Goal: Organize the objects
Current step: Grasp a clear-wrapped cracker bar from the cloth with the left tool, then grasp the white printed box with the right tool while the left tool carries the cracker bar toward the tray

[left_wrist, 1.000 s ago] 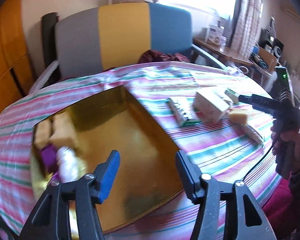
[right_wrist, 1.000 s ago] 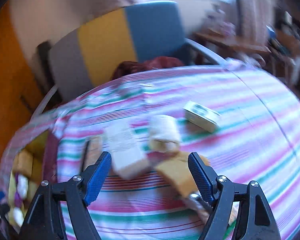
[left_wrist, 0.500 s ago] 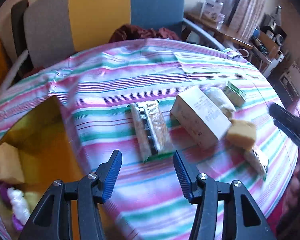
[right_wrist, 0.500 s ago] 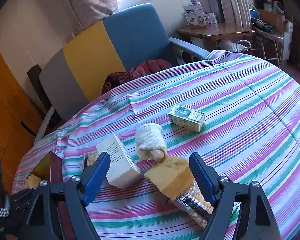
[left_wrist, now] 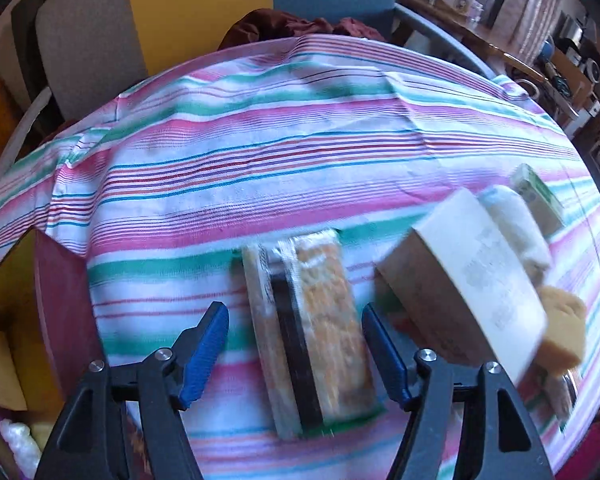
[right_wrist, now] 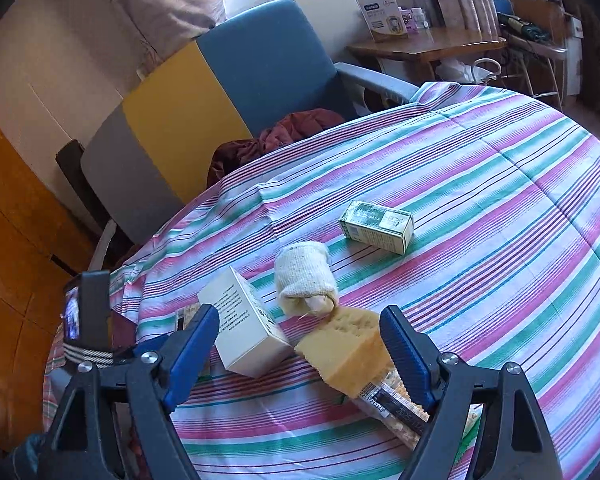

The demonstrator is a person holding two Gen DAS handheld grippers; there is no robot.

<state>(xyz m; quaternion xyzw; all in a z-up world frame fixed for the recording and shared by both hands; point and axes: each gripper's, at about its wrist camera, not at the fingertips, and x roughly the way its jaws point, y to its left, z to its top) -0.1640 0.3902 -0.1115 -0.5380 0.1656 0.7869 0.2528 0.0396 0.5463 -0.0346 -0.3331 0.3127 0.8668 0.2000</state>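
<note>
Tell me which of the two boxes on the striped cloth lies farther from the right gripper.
The small green box, alone beyond the rolled cloth; the white box sits close to the right gripper.

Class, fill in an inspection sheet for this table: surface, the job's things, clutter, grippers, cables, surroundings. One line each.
Surface: striped tablecloth, rumpled near the far edge.
Job's things: snack packet lying flat; white box, rolled sock, sponge huddled together; green carton apart.
Clutter: open box at the left edge, some items inside.
Grippers: left gripper open, jaws just widened, straddling the snack packet without touching; right gripper open, empty.
Cables: nothing seen.
Surroundings: three-colour armchair with dark red cloth; wooden desk.
</note>
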